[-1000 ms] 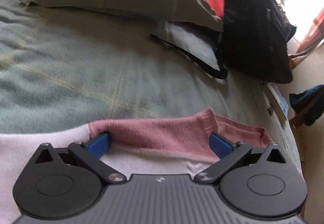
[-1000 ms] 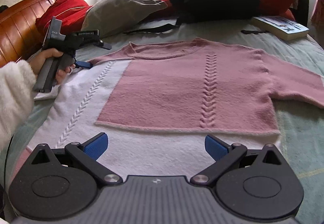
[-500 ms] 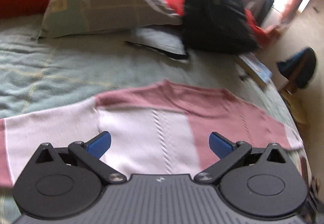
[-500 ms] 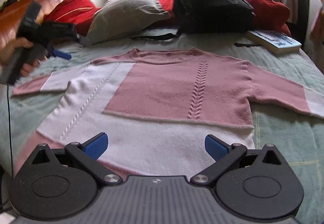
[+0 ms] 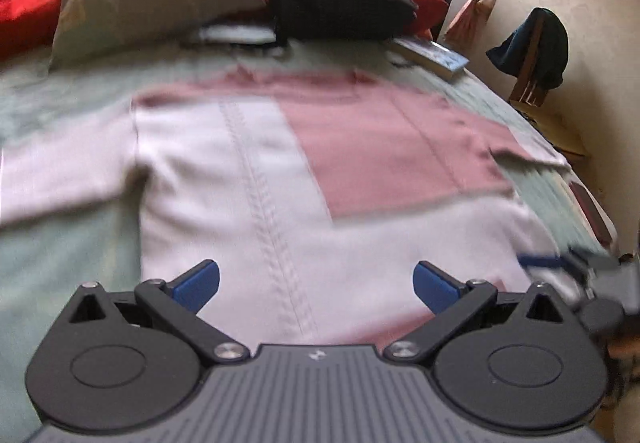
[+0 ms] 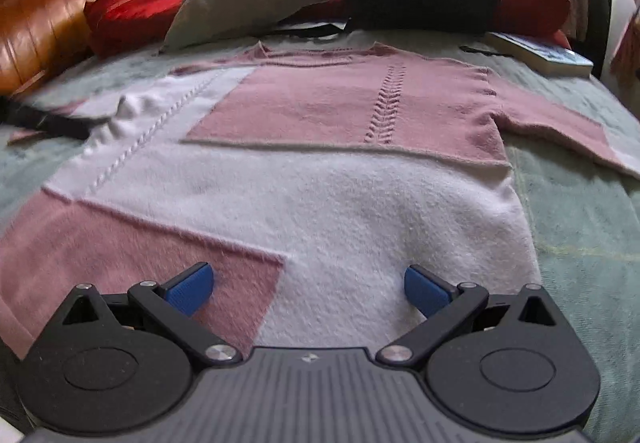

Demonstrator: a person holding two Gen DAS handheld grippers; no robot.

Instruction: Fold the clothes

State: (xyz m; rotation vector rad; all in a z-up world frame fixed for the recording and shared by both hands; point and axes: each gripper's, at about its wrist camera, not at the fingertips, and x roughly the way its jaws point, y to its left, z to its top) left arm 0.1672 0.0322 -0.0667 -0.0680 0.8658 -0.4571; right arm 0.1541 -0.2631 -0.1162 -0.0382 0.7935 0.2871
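Now holding both grippers, left (image 5: 316, 285) and right (image 6: 308, 289), jaws apart, empty, over pink-white sweater (image 6: 360, 211) flat on bed (image 6: 580, 227).

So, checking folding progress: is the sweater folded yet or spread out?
Spread out. The sweater lies flat on the bed, both sleeves extended sideways, no part folded over.

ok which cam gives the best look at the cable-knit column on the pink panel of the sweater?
Right wrist. The cable-knit column is sharp there and shows its full run down the pink panel of the sweater. In the left wrist view motion blur reduces it to a faint line; the stitch pattern cannot be read.
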